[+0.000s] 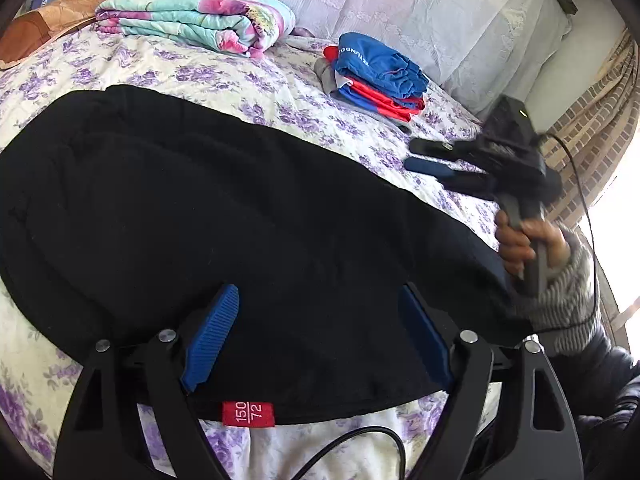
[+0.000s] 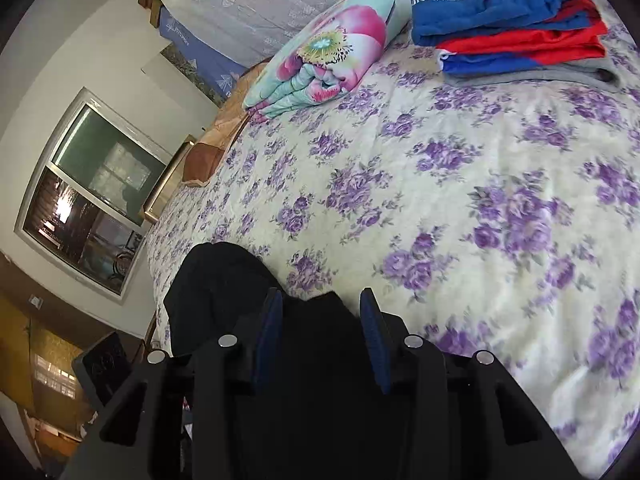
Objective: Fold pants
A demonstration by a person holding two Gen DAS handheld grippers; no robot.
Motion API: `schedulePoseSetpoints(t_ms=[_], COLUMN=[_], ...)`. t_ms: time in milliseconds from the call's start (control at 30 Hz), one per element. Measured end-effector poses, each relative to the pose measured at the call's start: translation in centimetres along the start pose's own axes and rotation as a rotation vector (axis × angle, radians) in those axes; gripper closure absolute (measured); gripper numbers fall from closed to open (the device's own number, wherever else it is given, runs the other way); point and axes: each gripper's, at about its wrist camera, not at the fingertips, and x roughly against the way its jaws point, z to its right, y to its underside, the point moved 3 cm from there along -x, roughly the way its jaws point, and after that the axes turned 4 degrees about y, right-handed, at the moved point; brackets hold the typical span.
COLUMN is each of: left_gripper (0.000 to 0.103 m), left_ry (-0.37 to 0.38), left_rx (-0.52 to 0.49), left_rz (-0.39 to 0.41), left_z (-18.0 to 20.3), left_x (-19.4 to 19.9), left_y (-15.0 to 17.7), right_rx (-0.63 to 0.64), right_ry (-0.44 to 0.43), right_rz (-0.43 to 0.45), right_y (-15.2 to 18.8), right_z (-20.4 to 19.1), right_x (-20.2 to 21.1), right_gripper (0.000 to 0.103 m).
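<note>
While pants (image 1: 224, 216) lie flat, left gripper (image 1: 316, 336) jaws wide, empty.

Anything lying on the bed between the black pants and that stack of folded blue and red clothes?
Nothing: the left wrist view shows only bare floral bedspread between the black pants and the folded stack.

The pants (image 1: 208, 208) are plain black, with a small red tag (image 1: 248, 413) printed in white. The bed sheet (image 1: 256, 76) is cream with purple flower clusters. The folded quilt (image 1: 196, 16) is pale turquoise with big pink blossoms. The clothes pile (image 1: 376, 72) shows blue, red and grey layers, white lettering on the blue. Both the left gripper (image 1: 320, 320) and right gripper (image 2: 320, 320) are black with blue pads
</note>
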Motion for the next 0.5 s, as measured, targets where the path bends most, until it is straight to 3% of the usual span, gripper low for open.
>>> schedulePoseSetpoints(t_ms=[167,300,333,400,500], left_gripper=[0.015,0.005,0.005,0.005,0.005], left_ry=[0.03,0.002,-0.007,-0.01,-0.005], left_rx=[-0.025,-0.067,-0.078,-0.09,-0.086], left_rz=[0.019,-0.012,-0.012,-0.009,-0.006], left_z=[0.0,0.6,0.7,0.7,0.6], left_x=[-0.2,-1.1,-1.2,-1.4,-1.2], left_y=[0.0,-0.1,-0.1,0.0,0.1], right_rx=[0.016,0.073,0.112,0.141,0.129], right_ry=[0.004,-0.007,0.005,0.046,0.069], right_rz=[-0.114,-0.191,-0.187,-0.148,-0.038], right_y=[0.1,1.6,2.0,2.3,1.4], right_z=[-0.4,-0.8,-1.2,-1.2,-0.7], right_x=[-3.0,-5.2,-5.5,-5.3,-3.2], right_gripper=[0.061,0.063,0.078,0.094,0.098])
